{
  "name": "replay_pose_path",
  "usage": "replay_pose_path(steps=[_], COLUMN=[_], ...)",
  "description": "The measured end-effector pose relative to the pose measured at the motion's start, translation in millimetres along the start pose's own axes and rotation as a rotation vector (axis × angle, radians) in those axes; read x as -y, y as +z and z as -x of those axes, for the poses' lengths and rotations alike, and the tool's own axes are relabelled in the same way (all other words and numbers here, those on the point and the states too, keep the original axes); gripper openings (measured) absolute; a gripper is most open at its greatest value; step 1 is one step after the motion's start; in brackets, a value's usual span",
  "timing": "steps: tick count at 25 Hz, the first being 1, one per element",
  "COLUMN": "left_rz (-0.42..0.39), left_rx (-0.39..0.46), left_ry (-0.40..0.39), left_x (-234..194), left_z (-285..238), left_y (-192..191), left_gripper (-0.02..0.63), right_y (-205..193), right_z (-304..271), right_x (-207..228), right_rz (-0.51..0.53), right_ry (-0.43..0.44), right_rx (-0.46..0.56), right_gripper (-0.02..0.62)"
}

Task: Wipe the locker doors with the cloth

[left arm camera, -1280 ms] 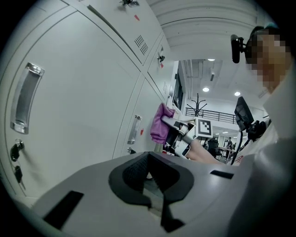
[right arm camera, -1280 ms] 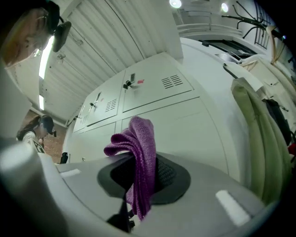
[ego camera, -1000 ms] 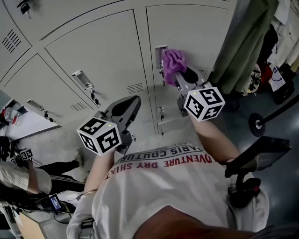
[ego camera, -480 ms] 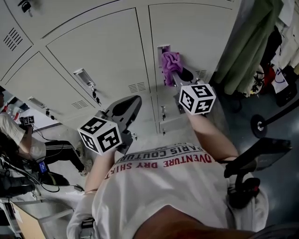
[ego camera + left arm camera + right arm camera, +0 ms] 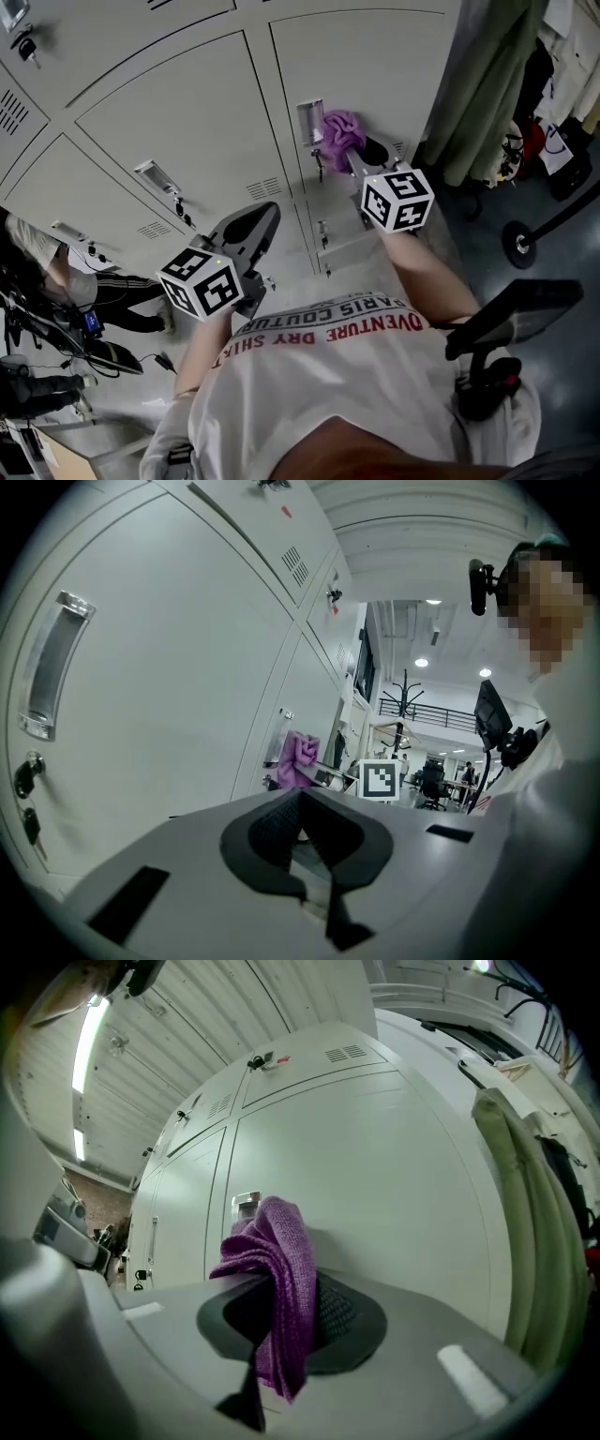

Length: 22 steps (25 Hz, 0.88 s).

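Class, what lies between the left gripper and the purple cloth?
Head view: bare locker door, the seam between doors, then the lock under the handle beside the cloth.

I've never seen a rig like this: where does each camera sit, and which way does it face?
Head view: on the person's head, looking down at the locker doors; shows shirt, left gripper, right gripper.
Left gripper view: on that gripper, looking along its shut, empty jaws, lockers alongside.
Right gripper view: on that gripper, facing the doors; jaws clamp the purple cloth.
Shared by all: the purple cloth.
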State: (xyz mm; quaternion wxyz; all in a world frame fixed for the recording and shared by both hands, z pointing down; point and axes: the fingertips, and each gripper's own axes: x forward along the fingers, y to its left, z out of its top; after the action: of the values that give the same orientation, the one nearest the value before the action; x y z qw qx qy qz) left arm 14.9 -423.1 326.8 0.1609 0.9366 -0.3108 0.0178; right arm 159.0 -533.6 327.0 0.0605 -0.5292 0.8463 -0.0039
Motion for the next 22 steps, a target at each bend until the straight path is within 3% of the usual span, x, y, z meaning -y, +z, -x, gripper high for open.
replay_pose_path(steps=[14, 22], left_rz=[0.02, 0.031], left_rx=[-0.015, -0.026], left_ry=[-0.039, -0.032], left_x=[-7, -13], left_z=[-20, -21], left_y=[-3, -9], left_gripper=[0.0, 0.0], right_y=[5, 1], right_z=[31, 60], right_x=[82, 155], right_rz=[-0.037, -0.112], right_ry=[-0.174, -0.343], right_rx=[0.025, 0.033], right_gripper=[0.06, 0.06])
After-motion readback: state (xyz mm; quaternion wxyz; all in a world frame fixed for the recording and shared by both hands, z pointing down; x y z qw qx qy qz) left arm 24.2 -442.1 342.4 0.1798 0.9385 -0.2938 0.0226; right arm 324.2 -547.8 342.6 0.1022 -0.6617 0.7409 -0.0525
